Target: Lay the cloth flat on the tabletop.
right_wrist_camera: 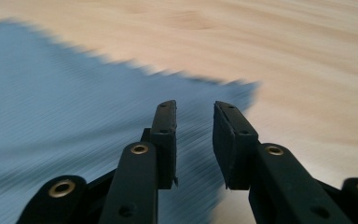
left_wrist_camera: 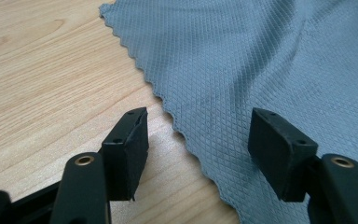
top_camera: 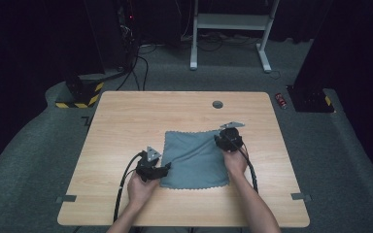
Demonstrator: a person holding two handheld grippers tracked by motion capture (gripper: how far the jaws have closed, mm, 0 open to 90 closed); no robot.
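The fingers (left_wrist_camera: 130, 154) of the left gripper (left_wrist_camera: 198, 154) stand wide apart, straddling the scalloped edge of the grey cloth (top_camera: 194, 158) without pressing it. The right gripper (right_wrist_camera: 195, 140) holds its fingers slightly parted, nothing between them, over the cloth's corner. In the high view the cloth lies flat, centre-right on the tabletop (top_camera: 126, 121).

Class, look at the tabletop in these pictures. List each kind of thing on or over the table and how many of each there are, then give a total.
Grey-blue cloth: 1
Hand-held black grippers: 2, the left gripper and the right gripper
Total: 3, all on or over the wooden table
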